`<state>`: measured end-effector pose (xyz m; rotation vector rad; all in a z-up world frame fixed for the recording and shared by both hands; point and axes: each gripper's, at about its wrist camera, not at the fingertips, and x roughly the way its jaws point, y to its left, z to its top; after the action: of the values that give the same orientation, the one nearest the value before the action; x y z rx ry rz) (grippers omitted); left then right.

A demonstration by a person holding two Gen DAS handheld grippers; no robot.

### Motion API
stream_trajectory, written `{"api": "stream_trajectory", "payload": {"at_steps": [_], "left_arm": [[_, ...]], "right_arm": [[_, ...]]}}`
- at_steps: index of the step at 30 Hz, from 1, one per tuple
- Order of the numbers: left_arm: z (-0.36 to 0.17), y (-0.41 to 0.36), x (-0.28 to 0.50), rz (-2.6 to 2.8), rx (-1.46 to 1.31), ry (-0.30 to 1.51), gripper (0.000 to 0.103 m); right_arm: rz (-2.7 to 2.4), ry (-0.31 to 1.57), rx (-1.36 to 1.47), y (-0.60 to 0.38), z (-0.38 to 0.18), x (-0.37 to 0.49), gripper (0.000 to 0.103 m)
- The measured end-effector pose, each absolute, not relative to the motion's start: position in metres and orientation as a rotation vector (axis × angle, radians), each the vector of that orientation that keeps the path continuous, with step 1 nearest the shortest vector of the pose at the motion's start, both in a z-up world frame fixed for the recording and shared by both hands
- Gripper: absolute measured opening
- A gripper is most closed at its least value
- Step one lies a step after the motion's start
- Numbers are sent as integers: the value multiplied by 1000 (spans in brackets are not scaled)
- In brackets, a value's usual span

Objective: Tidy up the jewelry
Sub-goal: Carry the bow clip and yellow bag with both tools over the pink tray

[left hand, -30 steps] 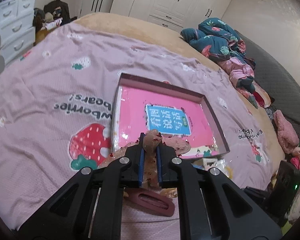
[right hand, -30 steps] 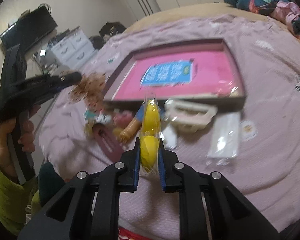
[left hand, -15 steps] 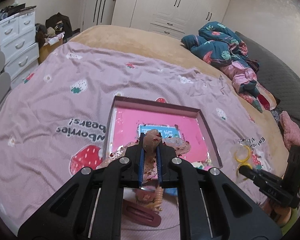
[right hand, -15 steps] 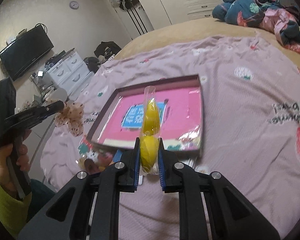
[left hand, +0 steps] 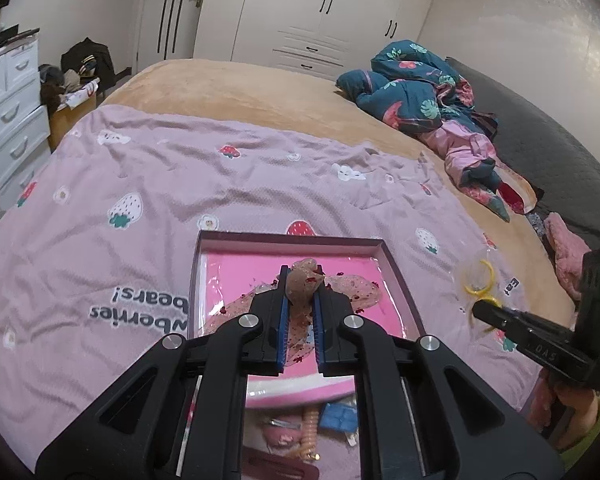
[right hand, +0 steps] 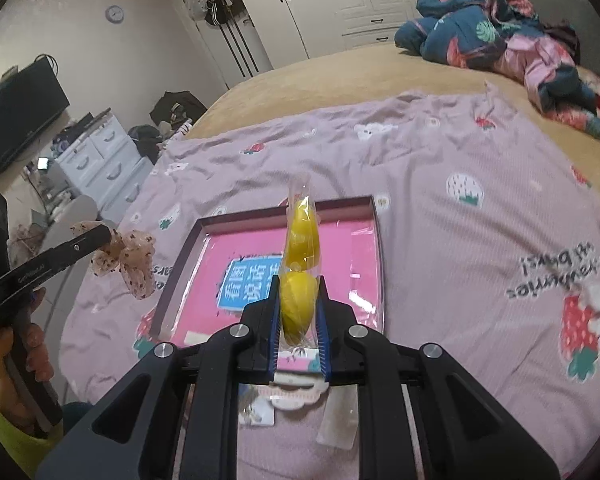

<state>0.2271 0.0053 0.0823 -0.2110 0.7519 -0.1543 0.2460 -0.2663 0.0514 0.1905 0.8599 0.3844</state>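
Note:
My left gripper (left hand: 300,298) is shut on a sheer brown bow (left hand: 306,280) with red dots and holds it above the near part of the pink-lined box (left hand: 216,272). The bow also shows hanging from that gripper in the right wrist view (right hand: 130,260). My right gripper (right hand: 300,312) is shut on a clear packet of yellow hair rings (right hand: 300,248), held in the air over the near edge of the box (right hand: 374,248). That packet also shows in the left wrist view (left hand: 478,284), right of the box.
The box lies on a lilac strawberry sheet (left hand: 140,200) on the bed. Loose hair clips and packets (left hand: 312,428) lie on the sheet below my grippers, near the bed's front edge. A pile of clothes (left hand: 420,92) sits at the far right.
Both grippers have lifted up and drawn back from the box with their loads. The box now looks smaller and lower in both views.

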Motion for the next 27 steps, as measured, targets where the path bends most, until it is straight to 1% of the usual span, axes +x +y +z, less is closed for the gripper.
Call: {"api": "stream_trajectory", "payload": {"at_steps": [7,15,27], "left_arm": [[60,3,246,-141,-203,772,4],[26,11,253,-142,-207,799,4],[-16,11,271,-133,-225,868,5]], "right_arm": [[388,850,141,-250,37,272,15],[397,803,100,-239,19,280,15],[395,863,81,-231,-19,296,15]]}}
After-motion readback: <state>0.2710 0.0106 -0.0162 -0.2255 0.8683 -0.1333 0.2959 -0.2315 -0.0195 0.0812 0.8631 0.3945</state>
